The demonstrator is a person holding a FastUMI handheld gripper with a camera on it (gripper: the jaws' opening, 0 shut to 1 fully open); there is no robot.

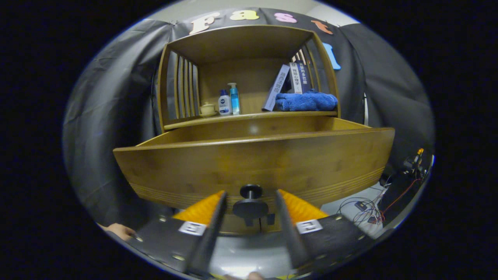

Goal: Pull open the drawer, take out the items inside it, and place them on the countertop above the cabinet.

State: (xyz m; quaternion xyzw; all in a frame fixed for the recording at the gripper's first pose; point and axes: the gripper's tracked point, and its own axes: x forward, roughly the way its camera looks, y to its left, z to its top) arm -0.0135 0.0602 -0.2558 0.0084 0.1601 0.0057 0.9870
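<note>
The wooden cabinet's drawer (pixel 253 163) is pulled out toward me, and its front panel hides what lies inside. A dark round knob (pixel 251 208) sticks out of the panel's lower middle. My gripper (pixel 251 192) is open, with one finger on each side of the knob and a small gap on both sides. Above the drawer runs the countertop (pixel 249 116), a shelf inside the cabinet's open frame.
On the countertop stand a small cream cup (pixel 207 108), a white bottle (pixel 224 103), a blue pump bottle (pixel 234 98), leaning books (pixel 293 79) and a folded blue towel (pixel 306 101). Cables (pixel 365 210) lie on the floor to the right. A hand (pixel 120 230) shows beside the left finger.
</note>
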